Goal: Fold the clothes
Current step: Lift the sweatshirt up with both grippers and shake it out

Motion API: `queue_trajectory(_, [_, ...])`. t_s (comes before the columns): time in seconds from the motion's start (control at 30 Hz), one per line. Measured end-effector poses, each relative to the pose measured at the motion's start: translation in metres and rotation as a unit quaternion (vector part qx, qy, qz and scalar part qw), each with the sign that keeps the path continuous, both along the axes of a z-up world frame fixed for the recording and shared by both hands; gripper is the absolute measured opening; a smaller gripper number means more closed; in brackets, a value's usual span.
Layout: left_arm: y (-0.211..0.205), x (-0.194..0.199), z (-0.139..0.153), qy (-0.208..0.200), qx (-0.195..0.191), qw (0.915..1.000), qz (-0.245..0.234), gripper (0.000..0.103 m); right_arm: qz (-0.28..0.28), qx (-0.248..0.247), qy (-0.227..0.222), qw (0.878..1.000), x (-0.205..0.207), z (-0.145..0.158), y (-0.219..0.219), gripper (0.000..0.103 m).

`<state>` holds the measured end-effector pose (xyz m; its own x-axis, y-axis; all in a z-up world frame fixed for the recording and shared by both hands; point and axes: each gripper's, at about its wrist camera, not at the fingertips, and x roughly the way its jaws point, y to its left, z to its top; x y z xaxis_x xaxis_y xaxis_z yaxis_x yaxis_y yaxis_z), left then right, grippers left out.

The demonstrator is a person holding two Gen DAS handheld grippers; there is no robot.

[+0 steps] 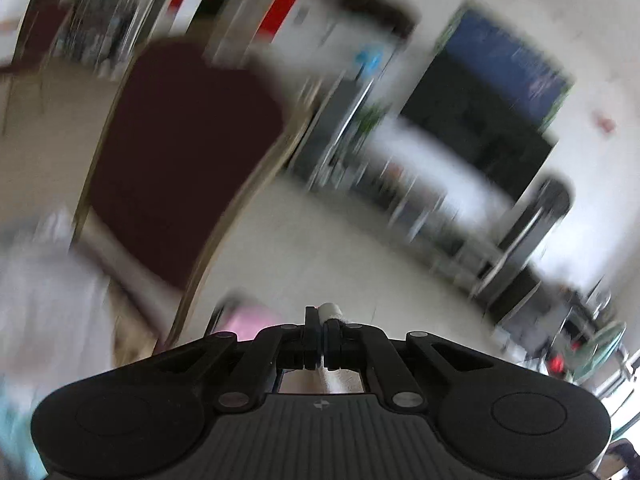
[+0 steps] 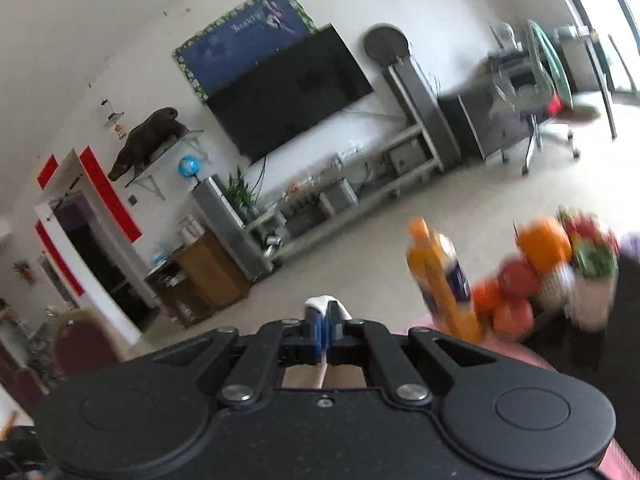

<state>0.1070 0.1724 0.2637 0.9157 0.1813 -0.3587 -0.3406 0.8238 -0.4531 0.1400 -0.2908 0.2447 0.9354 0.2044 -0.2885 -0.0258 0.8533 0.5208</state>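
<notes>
In the left wrist view my left gripper [image 1: 323,316] is shut, and a small tuft of white cloth [image 1: 331,311] pokes out between its fingertips. More of that pale fabric shows through the gap under the jaws. In the right wrist view my right gripper [image 2: 325,312] is likewise shut on a fold of white cloth [image 2: 320,302], with a strip of it hanging below the jaws. Both grippers are raised and point out into the room. The rest of the garment is hidden beneath them. The left view is heavily blurred.
A dark red chair back [image 1: 180,152] stands close ahead on the left, with a pale cloth heap [image 1: 48,300] beside it. An orange juice bottle [image 2: 440,280] and a pile of fruit [image 2: 536,272] sit on the pink tabletop [image 2: 524,354] at the right. A TV [image 2: 292,92] hangs on the far wall.
</notes>
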Motion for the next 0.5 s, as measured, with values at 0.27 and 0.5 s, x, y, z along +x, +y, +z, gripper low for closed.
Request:
queue_trajectory(0.27, [-0.012,-0.027,-0.004,-0.083,0.030,0.9960,-0.012,0.002,0.002,0.005,-0.090,0.996,-0.010,0.006,-0.030,0.002])
queue_trajectory(0.5, [-0.011,-0.046,-0.176,0.083,0.001,0.9965,-0.010,0.002,0.016,-0.023,0.052,0.998,-0.033,-0.157,-0.018,0.002])
